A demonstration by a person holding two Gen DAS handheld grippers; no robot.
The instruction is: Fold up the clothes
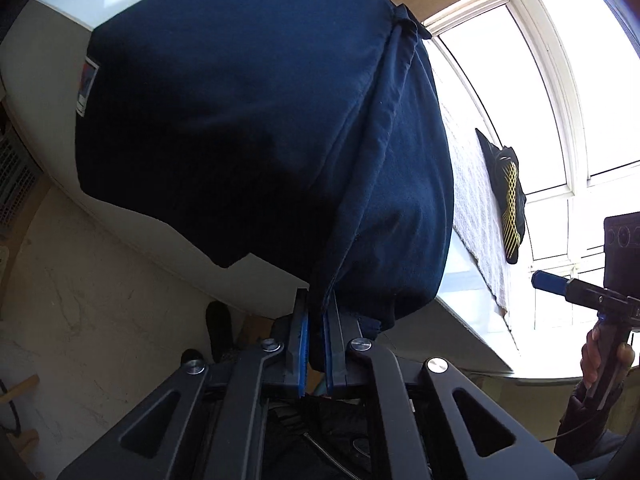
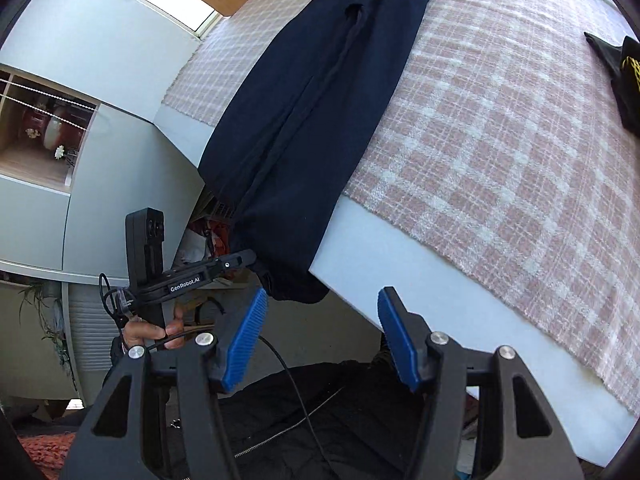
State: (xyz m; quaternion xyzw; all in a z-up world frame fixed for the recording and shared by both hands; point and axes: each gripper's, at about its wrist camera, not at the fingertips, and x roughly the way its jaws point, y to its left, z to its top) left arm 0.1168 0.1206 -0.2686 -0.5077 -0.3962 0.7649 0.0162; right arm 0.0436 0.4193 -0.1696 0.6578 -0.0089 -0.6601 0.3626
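Navy garment (image 2: pixel 304 128) is only draped lengthwise off the plaid blanket (image 2: pixel 500 152), so folding's barely started. My left gripper (image 1: pixel 316 320) pinches its hanging end, right gripper (image 2: pixel 320 320) gapes empty.

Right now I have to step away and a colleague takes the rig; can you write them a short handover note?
Left gripper: shut on the hem end of the navy garment, just off the bed's near edge.
Right gripper: open, holding nothing, hovering below the bed edge near that same end.
The garment lies lengthwise across the checked blanket, its near end hanging over the mattress edge.
A black garment with yellow print lies at the far side.
Done: one end gripped. Left: no fold visible yet; probably take the other corner with the right.
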